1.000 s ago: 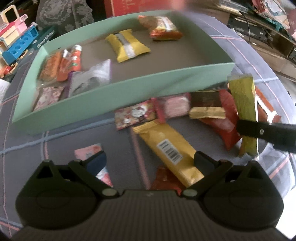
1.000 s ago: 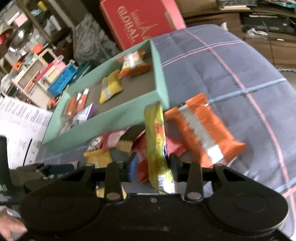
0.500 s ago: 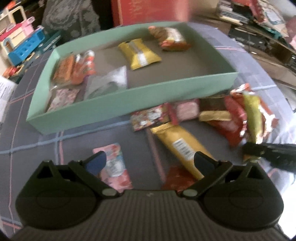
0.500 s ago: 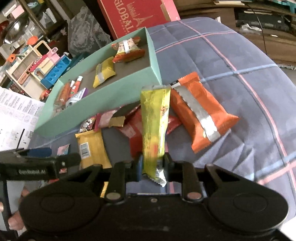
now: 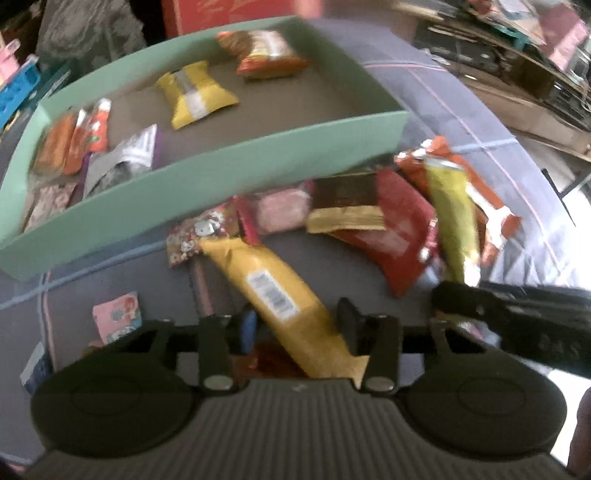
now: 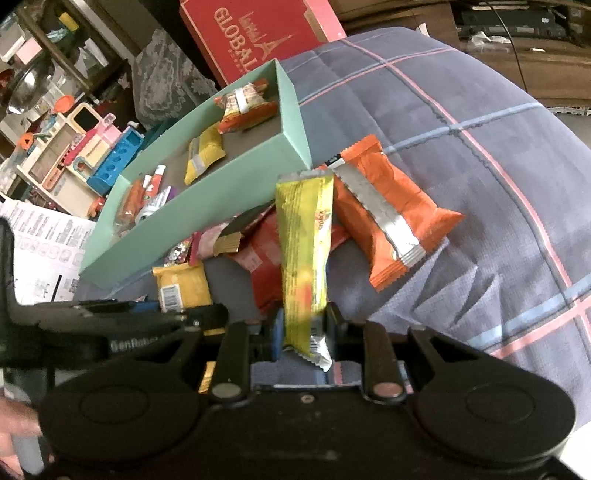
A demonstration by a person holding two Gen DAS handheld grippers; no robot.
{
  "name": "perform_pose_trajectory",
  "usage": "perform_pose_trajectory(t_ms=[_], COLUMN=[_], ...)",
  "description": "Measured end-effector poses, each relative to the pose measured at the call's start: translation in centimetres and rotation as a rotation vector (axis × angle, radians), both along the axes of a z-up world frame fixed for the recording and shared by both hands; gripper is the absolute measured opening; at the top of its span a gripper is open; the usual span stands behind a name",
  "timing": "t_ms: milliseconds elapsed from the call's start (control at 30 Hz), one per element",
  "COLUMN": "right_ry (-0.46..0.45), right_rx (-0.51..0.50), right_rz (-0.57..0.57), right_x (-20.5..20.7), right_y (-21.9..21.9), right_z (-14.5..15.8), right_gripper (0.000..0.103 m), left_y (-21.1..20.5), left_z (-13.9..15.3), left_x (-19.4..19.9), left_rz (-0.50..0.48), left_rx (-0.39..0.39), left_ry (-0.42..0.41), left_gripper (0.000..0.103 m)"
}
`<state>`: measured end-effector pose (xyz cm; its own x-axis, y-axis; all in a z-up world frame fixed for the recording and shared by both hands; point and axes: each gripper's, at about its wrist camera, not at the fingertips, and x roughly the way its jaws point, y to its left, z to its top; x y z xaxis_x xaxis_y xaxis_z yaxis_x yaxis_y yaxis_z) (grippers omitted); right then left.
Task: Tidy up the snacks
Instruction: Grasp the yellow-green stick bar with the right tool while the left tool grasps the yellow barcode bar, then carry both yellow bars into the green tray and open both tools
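Observation:
A mint green box [image 5: 229, 158] holds several snack packets and lies on the plaid cloth; it also shows in the right wrist view [image 6: 207, 206]. My left gripper [image 5: 297, 328] has closed around the long gold packet with a barcode [image 5: 280, 295]. My right gripper [image 6: 304, 332] is shut on the yellow-green bar [image 6: 303, 251], which also shows in the left wrist view [image 5: 452, 218]. An orange packet [image 6: 384, 210], a red pouch [image 5: 395, 229], a dark brown and gold packet [image 5: 347, 203] and pink packets [image 5: 282, 208] lie in front of the box.
A small pink sachet [image 5: 118, 319] lies on the cloth at left. A red cardboard box [image 6: 258, 33], toys [image 6: 81, 147] and printed papers [image 6: 37, 240] stand beyond the green box. The cloth [image 6: 480, 129] stretches to the right.
My left gripper has moved forward and closed its fingers around the gold packet. My right gripper has come lower and nearer with the yellow-green bar still in it.

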<state>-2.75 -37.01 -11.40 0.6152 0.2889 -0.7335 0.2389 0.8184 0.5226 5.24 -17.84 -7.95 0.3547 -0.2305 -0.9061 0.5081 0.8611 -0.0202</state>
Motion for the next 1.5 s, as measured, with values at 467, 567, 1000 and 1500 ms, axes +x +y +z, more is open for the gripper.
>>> perform_pose_trajectory(t_ms=[467,567,1000,1500], right_ry=[-0.016,-0.027,-0.108,-0.177], right_rx=[0.024,0.043,0.035,-0.037], right_rz=[-0.03,-0.034,0.002,0.062], right_x=[-0.2,-0.5,0.8,11.6], right_y=[0.2,0.1,0.9,2.5], right_z=[0.4,0.9,5.0,10.3], right_gripper=[0.022,0.022,0.022,0.022], left_y=[1.3,2.3,5.8,9.4], left_z=[1.8,2.4,6.4,10.8], left_x=[-1.3,-1.5,-1.7,9.3], left_rz=[-0.02,-0.011,0.045,0.155], left_rx=[-0.04,-0.057,-0.154,-0.238], left_ry=[-0.035,-0.033,-0.095,-0.172], left_gripper=[0.013,0.013,0.013,0.013])
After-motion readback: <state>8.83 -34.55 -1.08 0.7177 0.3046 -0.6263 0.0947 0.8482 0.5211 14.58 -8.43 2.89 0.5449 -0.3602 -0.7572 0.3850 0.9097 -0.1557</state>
